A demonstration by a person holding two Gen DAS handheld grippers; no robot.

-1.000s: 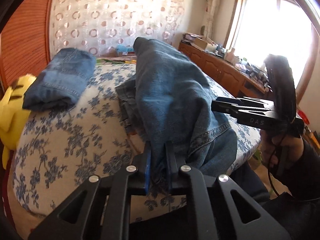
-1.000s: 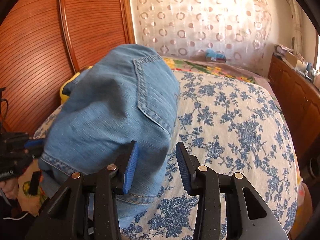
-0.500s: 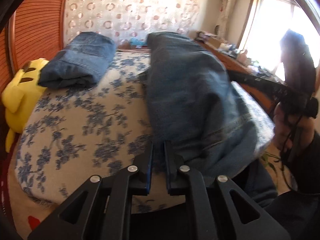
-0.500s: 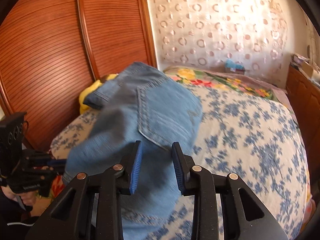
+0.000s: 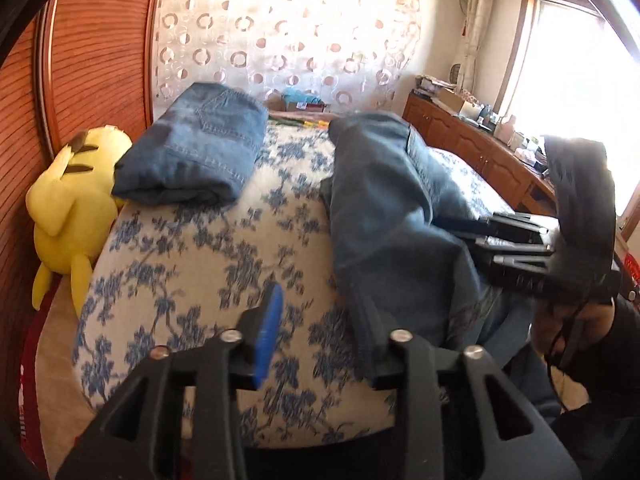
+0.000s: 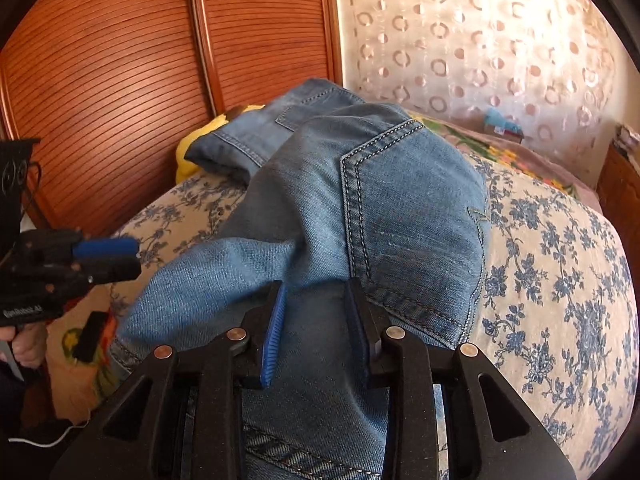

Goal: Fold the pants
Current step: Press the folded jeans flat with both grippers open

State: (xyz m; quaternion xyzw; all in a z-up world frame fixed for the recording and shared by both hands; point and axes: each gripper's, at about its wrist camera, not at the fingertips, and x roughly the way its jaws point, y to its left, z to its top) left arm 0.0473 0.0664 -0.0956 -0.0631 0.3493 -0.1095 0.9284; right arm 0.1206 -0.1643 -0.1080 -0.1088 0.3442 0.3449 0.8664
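Note:
Blue jeans lie folded lengthwise on the floral bed, waist end hanging over the near edge; they fill the right wrist view, back pocket up. My left gripper is open, its right finger against the jeans' edge, holding nothing. My right gripper is open with denim lying between its fingers, not clamped. It also shows in the left wrist view, beside the jeans. The left gripper shows at the left of the right wrist view.
A second pair of jeans lies folded at the bed's far left, beside a yellow plush toy. A wooden wardrobe stands left of the bed. A wooden cabinet with clutter runs under the window at right.
My left gripper let go of the jeans and opened wide. The right gripper stayed open over the denim. The jeans have settled down onto the bed.

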